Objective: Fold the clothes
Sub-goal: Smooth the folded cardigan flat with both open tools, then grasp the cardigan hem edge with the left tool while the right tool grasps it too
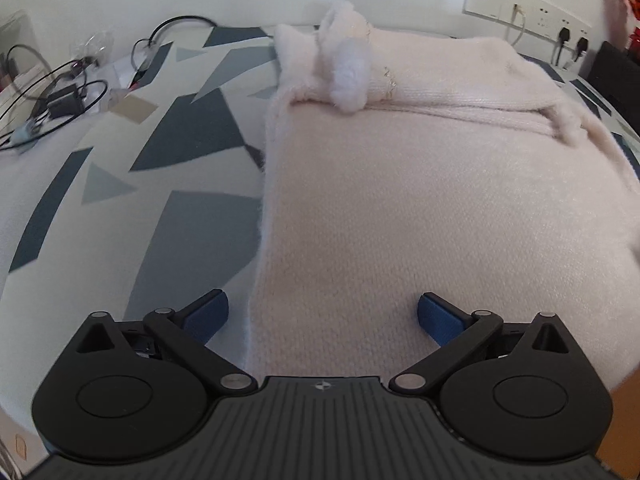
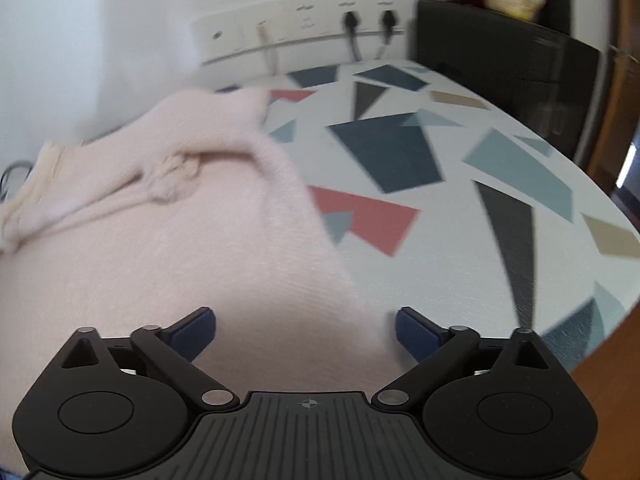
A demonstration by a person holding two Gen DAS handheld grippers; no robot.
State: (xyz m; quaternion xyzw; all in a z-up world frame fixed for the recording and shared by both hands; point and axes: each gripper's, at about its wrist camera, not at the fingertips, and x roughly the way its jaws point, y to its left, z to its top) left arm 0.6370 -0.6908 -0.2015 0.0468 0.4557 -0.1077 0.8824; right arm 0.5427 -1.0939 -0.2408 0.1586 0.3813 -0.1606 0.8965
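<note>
A pale pink knitted sweater (image 1: 420,208) lies flat on the patterned table, its sleeves folded across the far part and a white fluffy pompom (image 1: 352,76) on top. My left gripper (image 1: 322,314) hovers over the sweater's near left corner, jaws wide open, nothing between the blue pads (image 1: 206,316). In the right wrist view the same sweater (image 2: 168,240) fills the left half. My right gripper (image 2: 306,334) stands open above its near right edge, with the cloth's border running between the blue pads (image 2: 416,334) but not pinched.
The table (image 2: 460,200) carries a white cloth with grey, blue and red triangles. Black cables and a charger (image 1: 60,100) lie at the far left. A white socket strip (image 2: 296,24) with plugs runs along the wall. A dark box (image 2: 500,56) stands at the far right.
</note>
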